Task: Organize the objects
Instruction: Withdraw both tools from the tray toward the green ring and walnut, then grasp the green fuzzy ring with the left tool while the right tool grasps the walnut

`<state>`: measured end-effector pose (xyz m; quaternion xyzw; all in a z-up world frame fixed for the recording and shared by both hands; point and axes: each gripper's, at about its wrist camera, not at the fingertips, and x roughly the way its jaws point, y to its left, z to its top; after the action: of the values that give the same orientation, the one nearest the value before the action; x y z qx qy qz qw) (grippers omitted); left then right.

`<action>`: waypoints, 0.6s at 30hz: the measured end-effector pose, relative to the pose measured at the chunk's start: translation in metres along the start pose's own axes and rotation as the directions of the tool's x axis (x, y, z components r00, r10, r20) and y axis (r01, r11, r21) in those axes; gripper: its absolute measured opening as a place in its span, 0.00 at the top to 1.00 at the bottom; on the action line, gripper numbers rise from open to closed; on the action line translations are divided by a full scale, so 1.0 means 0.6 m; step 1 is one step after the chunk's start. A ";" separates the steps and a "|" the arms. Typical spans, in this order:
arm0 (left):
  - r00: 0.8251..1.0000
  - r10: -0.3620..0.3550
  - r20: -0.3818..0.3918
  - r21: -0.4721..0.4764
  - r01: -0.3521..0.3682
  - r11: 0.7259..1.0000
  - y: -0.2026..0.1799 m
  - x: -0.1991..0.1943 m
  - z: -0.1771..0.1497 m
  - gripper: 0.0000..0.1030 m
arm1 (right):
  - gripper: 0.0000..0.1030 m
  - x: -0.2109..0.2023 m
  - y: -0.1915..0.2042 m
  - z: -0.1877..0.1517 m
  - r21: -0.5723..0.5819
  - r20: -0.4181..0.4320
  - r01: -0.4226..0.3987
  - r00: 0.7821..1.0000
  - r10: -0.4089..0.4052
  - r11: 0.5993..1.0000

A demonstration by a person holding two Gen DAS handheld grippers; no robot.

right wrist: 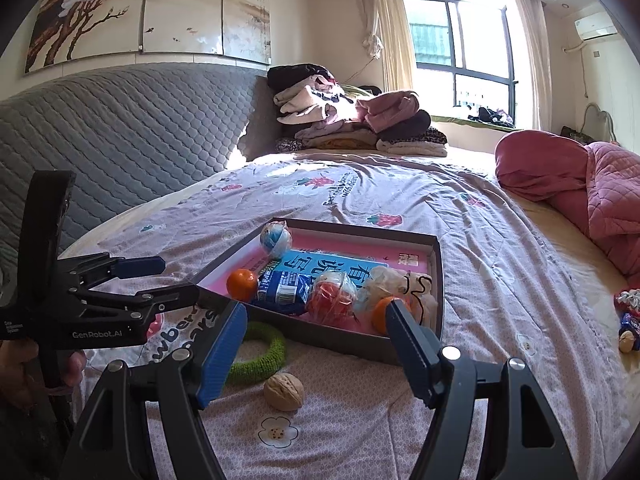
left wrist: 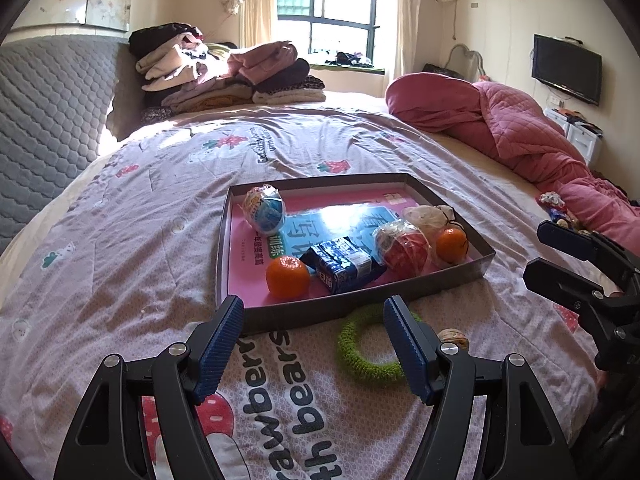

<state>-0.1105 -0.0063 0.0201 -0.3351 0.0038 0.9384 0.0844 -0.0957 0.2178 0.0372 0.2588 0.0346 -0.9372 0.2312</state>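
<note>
Gathering loose things into the shallow cardboard tray (left wrist: 440, 285) looks to be the step in hand, and most of it seems done: two tangerines (left wrist: 288, 275), a blue milk carton (left wrist: 340, 265), a blue-and-white wrapped ball (left wrist: 265, 208), a red wrapped ball (left wrist: 401, 245) and a pale crumpled bag (left wrist: 425, 216) already lie inside, on a pink book cover.

Still out on the bed (left wrist: 120, 264) are a green knitted ring (right wrist: 260, 356), touching or nearly touching the tray's near wall, and a walnut (right wrist: 284, 392) just beside it toward the bed's near edge. A few small wrapped items (right wrist: 628, 320) sit well apart, near the bed's right edge beside the pink quilt (right wrist: 592, 188).

The left gripper (left wrist: 314, 316) hangs over the ring with its jaws wide apart and nothing between them. The right gripper (right wrist: 316, 320) also stands wide open and empty, above the walnut.

I judge the next move to be a short drop onto either piece. The ring lies flat on soft bedding, so the jaws would need to straddle one side of its band; the walnut is round and may roll if nudged.

Room is ample toward the near edge of the bed, but the tray wall stands close behind both pieces, and the two grippers are near each other, so one should go first.
</note>
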 end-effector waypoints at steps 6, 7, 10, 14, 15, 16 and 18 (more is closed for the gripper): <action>1.000 -0.007 -0.025 0.008 0.007 1.000 -0.006 0.008 -0.008 0.28 | 0.31 0.001 0.003 -0.014 -0.005 -0.019 -0.009 1.000 0.009 1.000; 1.000 -0.010 -0.026 0.007 0.010 1.000 -0.007 0.008 -0.009 0.28 | 0.31 0.002 0.004 -0.016 -0.002 -0.022 -0.012 1.000 0.012 1.000; 0.999 -0.016 -0.038 0.007 0.017 1.000 -0.008 0.010 -0.013 0.28 | 0.31 0.008 0.006 -0.023 0.006 -0.042 -0.022 0.999 0.022 1.000; 0.998 -0.010 -0.061 0.020 0.011 1.000 -0.010 0.015 -0.019 0.28 | 0.31 0.011 0.009 -0.030 0.001 -0.059 -0.021 0.998 0.021 1.000; 0.998 -0.007 -0.068 0.021 0.009 1.000 -0.010 0.017 -0.020 0.28 | 0.31 0.011 0.010 -0.030 0.001 -0.059 -0.020 0.998 0.020 1.000; 0.998 -0.007 -0.070 0.019 0.008 1.000 -0.010 0.018 -0.021 0.28 | 0.31 0.012 0.011 -0.031 0.000 -0.062 -0.020 0.998 0.020 1.000; 0.997 -0.010 -0.080 0.017 0.012 1.000 -0.010 0.020 -0.023 0.28 | 0.31 0.014 0.014 -0.034 -0.001 -0.069 -0.020 0.997 0.020 1.000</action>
<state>-0.1099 0.0004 0.0023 -0.3716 0.0138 0.9237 0.0922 -0.0886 0.2107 0.0158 0.2914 0.0406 -0.9252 0.2396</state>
